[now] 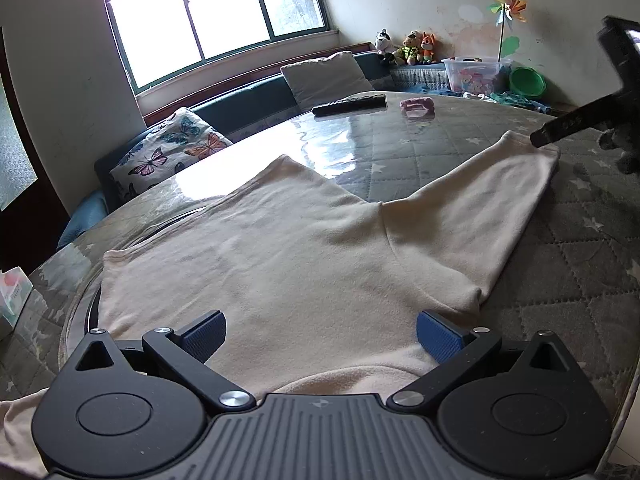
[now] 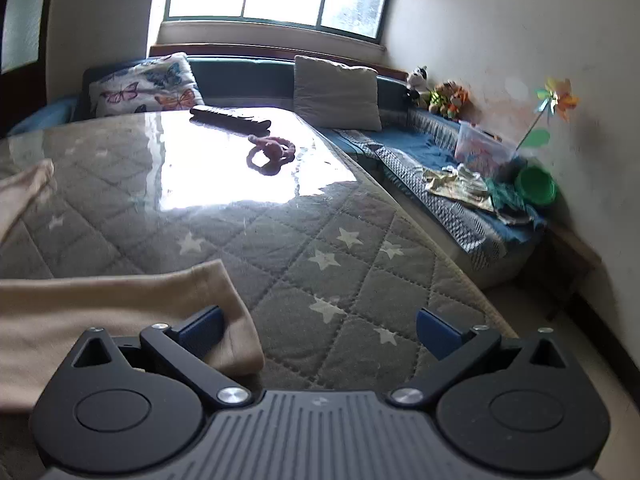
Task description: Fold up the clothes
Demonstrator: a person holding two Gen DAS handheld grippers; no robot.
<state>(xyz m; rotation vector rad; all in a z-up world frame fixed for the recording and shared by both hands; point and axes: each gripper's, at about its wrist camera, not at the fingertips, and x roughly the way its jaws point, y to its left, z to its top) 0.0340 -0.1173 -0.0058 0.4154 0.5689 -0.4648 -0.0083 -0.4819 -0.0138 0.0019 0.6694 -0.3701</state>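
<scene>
A cream long-sleeved garment (image 1: 280,256) lies spread flat on the round quilted table (image 1: 580,248). One sleeve (image 1: 472,204) stretches toward the right. My left gripper (image 1: 320,336) hovers open over the garment's near part, its blue pads wide apart with only cloth beneath. In the left wrist view the right gripper (image 1: 560,128) shows as a dark bar at the sleeve's cuff. In the right wrist view my right gripper (image 2: 320,332) is open above the table, its left pad (image 2: 202,330) over the cuff end of the sleeve (image 2: 120,312). Nothing is clamped.
A black remote (image 1: 350,105) and a pink ring toy (image 1: 418,106) lie on the far, glossy part of the table. Behind it runs a bench with cushions (image 1: 328,78), plush toys (image 1: 416,46), a plastic box (image 1: 476,74) and a green bowl (image 1: 528,82). A tissue box (image 1: 12,296) sits at left.
</scene>
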